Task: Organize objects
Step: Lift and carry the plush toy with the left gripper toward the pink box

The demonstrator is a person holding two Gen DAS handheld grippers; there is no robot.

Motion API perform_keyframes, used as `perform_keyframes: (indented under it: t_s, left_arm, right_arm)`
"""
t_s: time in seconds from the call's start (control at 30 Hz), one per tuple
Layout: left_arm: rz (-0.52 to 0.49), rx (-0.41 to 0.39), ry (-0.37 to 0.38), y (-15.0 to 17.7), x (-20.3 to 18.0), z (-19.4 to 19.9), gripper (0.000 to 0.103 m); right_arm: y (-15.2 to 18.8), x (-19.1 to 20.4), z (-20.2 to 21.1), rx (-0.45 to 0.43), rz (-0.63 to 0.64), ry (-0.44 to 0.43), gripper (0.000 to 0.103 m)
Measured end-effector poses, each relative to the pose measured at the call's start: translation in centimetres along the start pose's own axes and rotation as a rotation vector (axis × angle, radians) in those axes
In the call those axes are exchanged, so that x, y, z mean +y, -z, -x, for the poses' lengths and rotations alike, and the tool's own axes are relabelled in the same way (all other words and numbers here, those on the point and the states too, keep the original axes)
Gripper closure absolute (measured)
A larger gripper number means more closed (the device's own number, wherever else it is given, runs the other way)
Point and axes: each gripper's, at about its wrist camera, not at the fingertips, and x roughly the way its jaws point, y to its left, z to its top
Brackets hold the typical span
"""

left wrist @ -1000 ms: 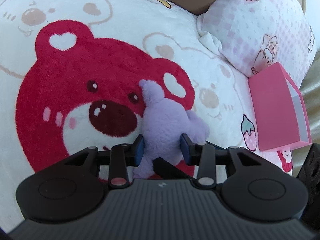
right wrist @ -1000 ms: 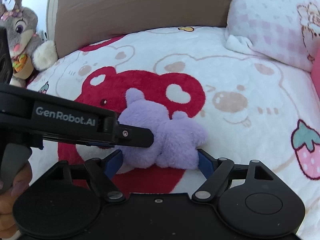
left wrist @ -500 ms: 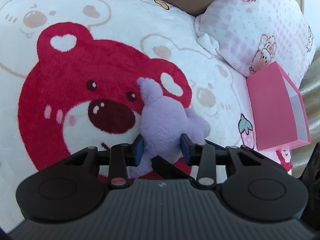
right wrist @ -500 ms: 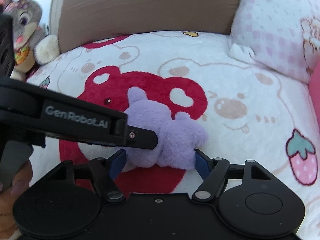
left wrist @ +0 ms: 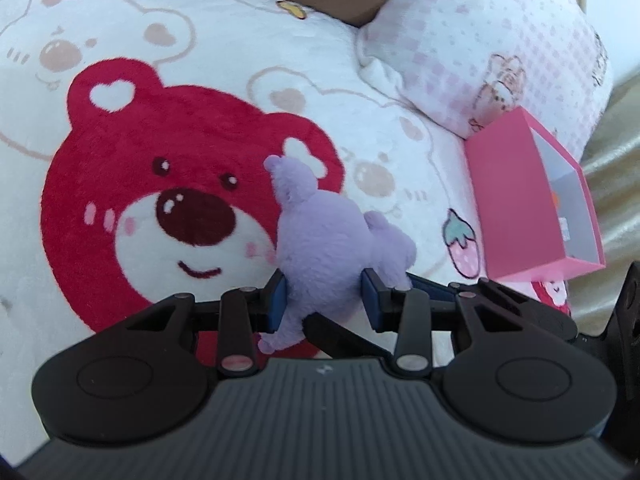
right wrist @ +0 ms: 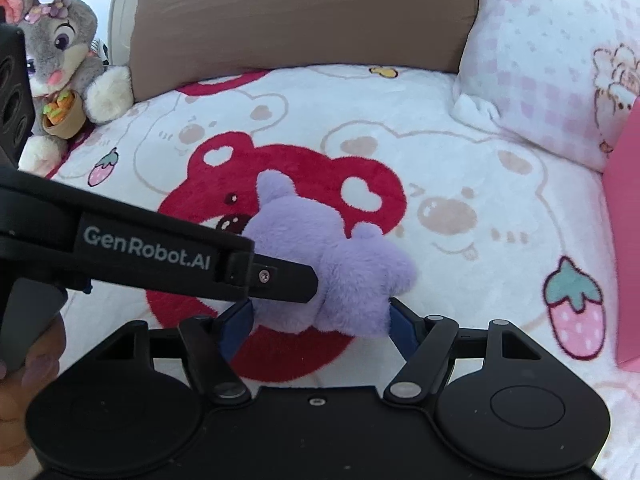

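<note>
A: Going from the left, what's there?

B: At the bed's far left corner a grey rabbit plush [right wrist: 60,60] sits against the brown headboard [right wrist: 300,16]. Near the middle of the bear blanket [left wrist: 120,240], over the big red face, is the purple plush toy [left wrist: 324,248].

A: Who has it?

B: Both. The left gripper [left wrist: 324,300] is clenched on its body, blue pads pressed into the fur. The right gripper [right wrist: 320,316] has just been closing with the toy between its jaws, and its pads now press the fur on both sides, so I read that as a grasp too.

A: And on the right?

B: A checked pink pillow [left wrist: 500,48] at the far right corner, with an open pink box [left wrist: 532,200] just in front of it at the right edge.

A: Progress?

B: Early, I'd judge. The toy is picked up but not put anywhere; the box looks a likely home, though that's a guess
</note>
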Motion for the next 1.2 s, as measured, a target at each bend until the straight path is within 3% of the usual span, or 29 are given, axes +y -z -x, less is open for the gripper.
perform_keyframes:
  t_s: [0.47, 0.87, 1.2]
  left_arm:
    - [-0.132, 0.005, -0.075, 2.3, -6.4, 2.1, 0.066]
    - [-0.199, 0.044, -0.063, 2.5, -12.1, 3.6, 0.065]
    - [-0.245, 0.093, -0.011, 2.8, -16.2, 4.6, 0.065]
  right_arm:
    - [1.1, -2.2, 4.2, 0.031, -0.050, -0.040, 0.025]
    - [1.3, -4.3, 9.2, 0.033, -0.077, -0.032, 0.024]
    - [1.9, -5.6, 13.5, 0.025, -0.078, 0.029, 0.024]
